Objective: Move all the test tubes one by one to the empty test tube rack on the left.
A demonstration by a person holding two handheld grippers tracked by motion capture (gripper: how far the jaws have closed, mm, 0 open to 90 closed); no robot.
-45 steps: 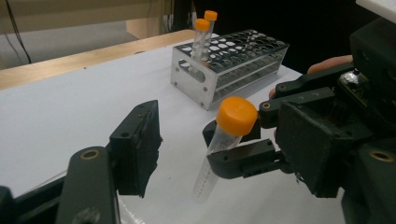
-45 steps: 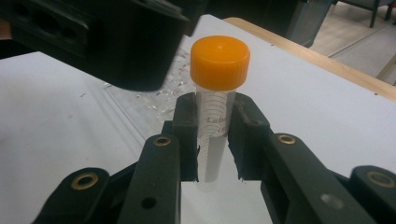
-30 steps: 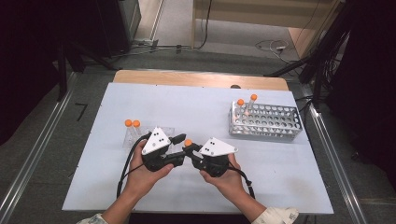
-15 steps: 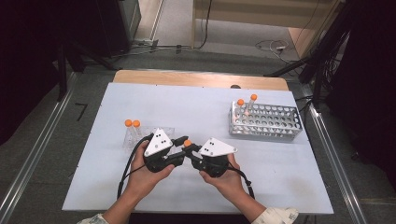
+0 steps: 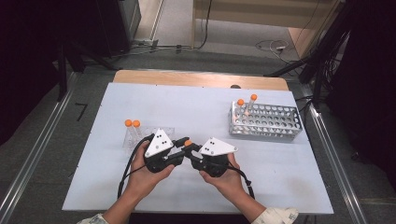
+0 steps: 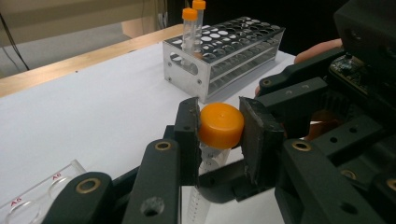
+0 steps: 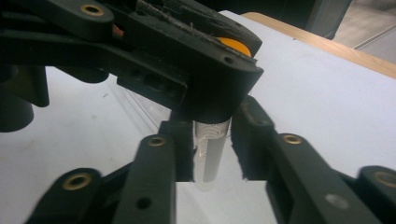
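Observation:
A clear tube with an orange cap (image 6: 221, 125) is held upright between the two grippers at the table's front middle (image 5: 187, 143). My left gripper (image 6: 219, 135) is shut on the cap, and its jaws have just been closing on it. In the right gripper view the tube's clear body (image 7: 211, 158) hangs between the jaws of my right gripper (image 7: 212, 149). Those jaws have just been opening, and a thin gap shows beside the tube. From above, the left gripper (image 5: 183, 148) and the right gripper (image 5: 192, 151) meet tip to tip.
A metal tube rack (image 5: 266, 122) stands at the right rear with two orange-capped tubes (image 5: 240, 102) in its left end. A clear plastic rack (image 5: 149, 135) with two capped tubes (image 5: 128, 123) sits just left of the left hand. White table surface (image 5: 210, 107) lies beyond.

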